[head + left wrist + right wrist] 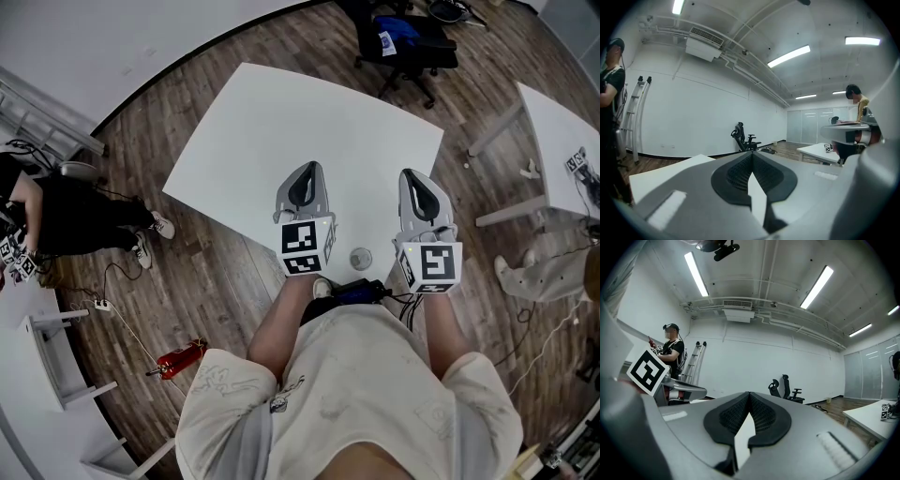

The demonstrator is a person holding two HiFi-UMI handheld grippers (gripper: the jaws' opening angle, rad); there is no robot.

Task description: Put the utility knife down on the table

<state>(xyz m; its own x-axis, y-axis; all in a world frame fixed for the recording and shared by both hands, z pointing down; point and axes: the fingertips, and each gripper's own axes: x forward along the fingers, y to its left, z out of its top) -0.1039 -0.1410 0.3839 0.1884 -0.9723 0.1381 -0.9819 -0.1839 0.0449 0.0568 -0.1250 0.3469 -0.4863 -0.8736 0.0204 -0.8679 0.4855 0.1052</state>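
Note:
No utility knife shows in any view. The white table (281, 141) lies bare in front of me. My left gripper (305, 180) hangs over the table's near part, its pads (740, 173) pressed together with nothing between them. My right gripper (420, 183) is level beside it, over the table's near right edge, and it is also shut and empty. In the left gripper view, the left gripper (752, 155) points across the table toward the far wall. The right gripper (749, 394) points the same way in its own view.
A small round grey thing (360, 258) sits by the table's near edge, between the grippers. A black office chair (408, 42) stands beyond the table. A second white table (562, 131) is at the right. A person (66, 216) stands at the left, and a red object (178, 358) lies on the floor.

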